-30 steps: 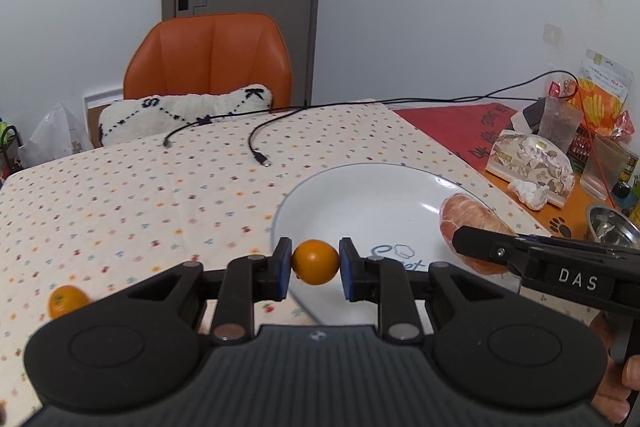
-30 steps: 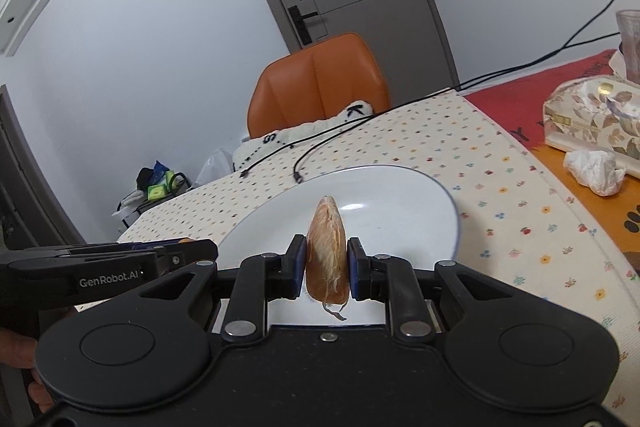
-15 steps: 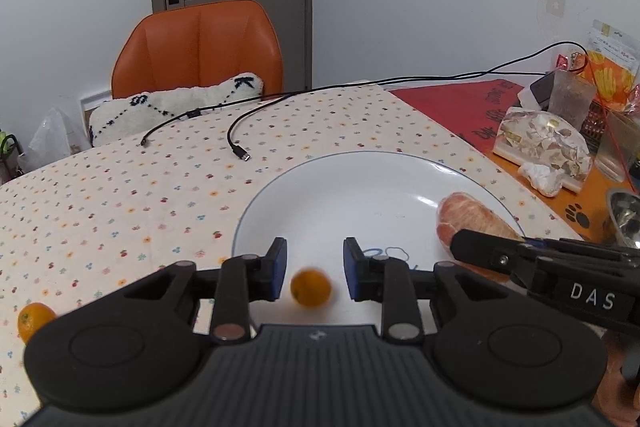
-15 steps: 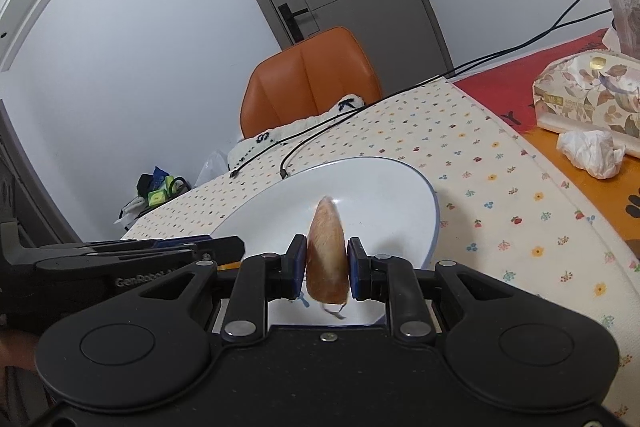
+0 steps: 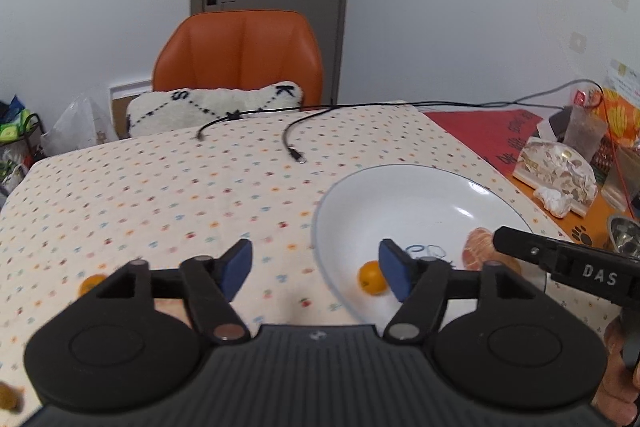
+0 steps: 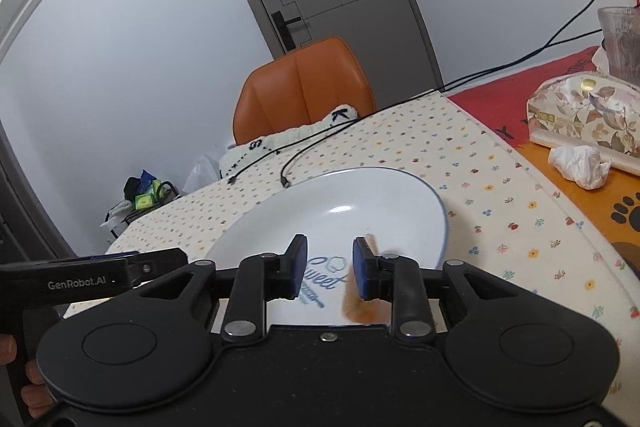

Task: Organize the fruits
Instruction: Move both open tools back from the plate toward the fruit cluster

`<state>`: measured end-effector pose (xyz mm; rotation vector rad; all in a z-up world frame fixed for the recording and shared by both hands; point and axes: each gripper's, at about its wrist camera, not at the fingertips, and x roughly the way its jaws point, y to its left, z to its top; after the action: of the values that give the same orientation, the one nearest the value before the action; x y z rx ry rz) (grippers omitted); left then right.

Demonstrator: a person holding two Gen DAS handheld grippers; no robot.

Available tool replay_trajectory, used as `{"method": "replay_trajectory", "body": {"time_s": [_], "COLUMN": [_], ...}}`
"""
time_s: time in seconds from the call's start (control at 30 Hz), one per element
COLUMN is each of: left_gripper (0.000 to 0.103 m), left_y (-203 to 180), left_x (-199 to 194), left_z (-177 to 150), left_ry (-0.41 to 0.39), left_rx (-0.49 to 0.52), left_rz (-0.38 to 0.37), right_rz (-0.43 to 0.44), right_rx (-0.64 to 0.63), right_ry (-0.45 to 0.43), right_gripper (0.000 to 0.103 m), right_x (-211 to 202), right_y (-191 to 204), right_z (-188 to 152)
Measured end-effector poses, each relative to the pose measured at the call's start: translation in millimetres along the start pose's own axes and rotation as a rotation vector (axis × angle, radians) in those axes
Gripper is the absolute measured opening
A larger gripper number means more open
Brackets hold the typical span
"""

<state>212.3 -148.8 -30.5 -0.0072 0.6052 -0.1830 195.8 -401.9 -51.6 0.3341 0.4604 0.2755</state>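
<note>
Left wrist view
Left gripper (image 5: 316, 265): jaws spread wide, nothing between them; it hung over the near left rim of the plate.
Plate (image 5: 420, 187): white, on the dotted cloth (image 5: 160, 195), right of centre.
Orange (image 5: 372, 277): small, whole, lay inside the plate near its front edge, just beside the gripper's right pad but not pinched.
Peeled fruit (image 5: 478, 253): on the plate's right side, partly hidden behind the right gripper's black finger.
Second orange (image 5: 90, 283): on the cloth at far left, well apart from the plate, partly behind the gripper body.
Third fruit (image 5: 8, 397): a yellowish bit at the bottom left corner; blurred, kind unclear.
Cables (image 5: 292, 143): black, loose on the far cloth.
Chair (image 5: 240, 55): orange, behind the table, with a white cushion (image 5: 216, 103).

Right wrist view
Right gripper (image 6: 329, 265): jaws parted, empty gap over the plate's printed lettering.
Peeled fruit (image 6: 356, 301): blurred, against the outer side of the right pad, low over the plate (image 6: 360, 195); contact with the plate could not be told.
Left gripper (image 6: 96, 273): its black finger showed at left, beside the plate's rim.
Tissue box (image 6: 584, 115): floral, far right, a crumpled tissue (image 6: 580, 165) in front.
</note>
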Motion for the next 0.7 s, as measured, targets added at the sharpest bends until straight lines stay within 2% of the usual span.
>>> {"method": "replay_trajectory", "body": {"time_s": [0.07, 0.13, 0.3, 0.5, 0.7], "left_gripper": [0.074, 0.078, 0.086, 0.090, 0.095], "left_y": [9, 17, 33, 47, 62], "left_x": [-7, -14, -32, -55, -75], "left_z": [0, -1, -6, -14, -19], "left_ry": [-0.008, -0.015, -0.037, -0.054, -0.069], "left_rx": [-0.024, -0.042, -0.063, -0.053, -0.073], "left_rz": [0.001, 0.008, 0.019, 0.006, -0.010], "right_rz": [-0.006, -0.015, -0.025, -0.016, 0.023], "right_rx": [-0.007, -0.017, -0.035, -0.037, -0.060], "right_ry": [-0.006, -0.013, -0.045, -0.075, -0.068], "right_gripper": [0.034, 0.048, 0.067, 0.095, 0.099], "right_x": [-4, -9, -22, -33, -42], "right_y": [7, 14, 33, 51, 70], "right_z": [-1, -2, -4, -8, -13]}}
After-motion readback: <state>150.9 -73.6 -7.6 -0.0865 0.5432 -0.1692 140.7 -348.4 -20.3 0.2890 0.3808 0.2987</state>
